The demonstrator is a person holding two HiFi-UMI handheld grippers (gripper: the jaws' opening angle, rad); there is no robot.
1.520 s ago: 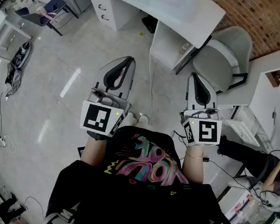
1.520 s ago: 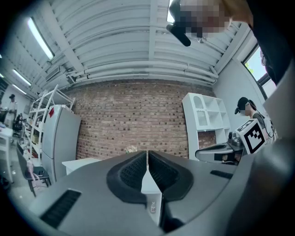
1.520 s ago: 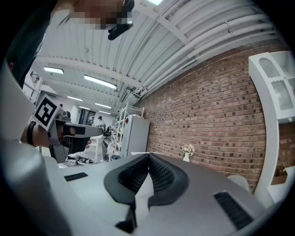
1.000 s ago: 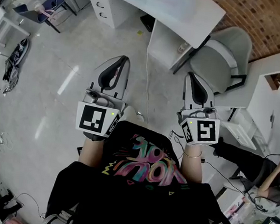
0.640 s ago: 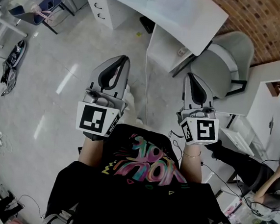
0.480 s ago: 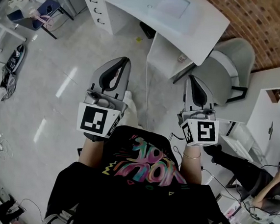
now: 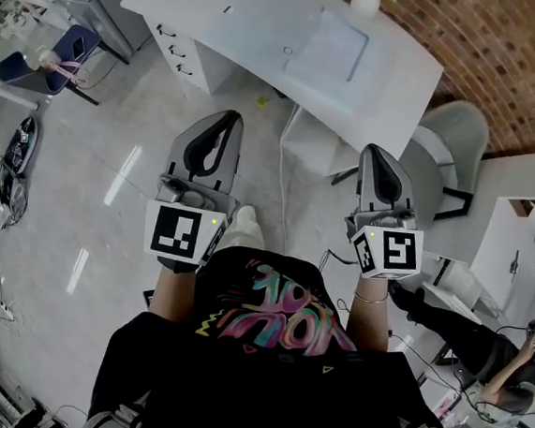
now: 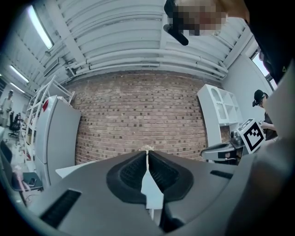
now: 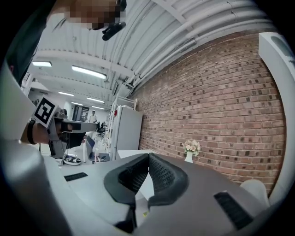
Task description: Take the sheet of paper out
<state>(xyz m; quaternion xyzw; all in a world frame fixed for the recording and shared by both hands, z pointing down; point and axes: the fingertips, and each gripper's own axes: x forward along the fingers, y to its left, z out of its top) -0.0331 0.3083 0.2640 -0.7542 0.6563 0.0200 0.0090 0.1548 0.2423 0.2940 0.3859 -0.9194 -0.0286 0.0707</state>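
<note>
The left gripper (image 7: 224, 119) and right gripper (image 7: 375, 153) hang side by side, short of the white desk (image 7: 220, 25). Both have their jaws closed together, gripping nothing.

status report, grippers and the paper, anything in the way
Both shut, empty: left hand-held gripper, right hand-held gripper. Pale sheet flat on white desk ahead, untouched. Nothing on it; vase behind, chair off right.
</note>
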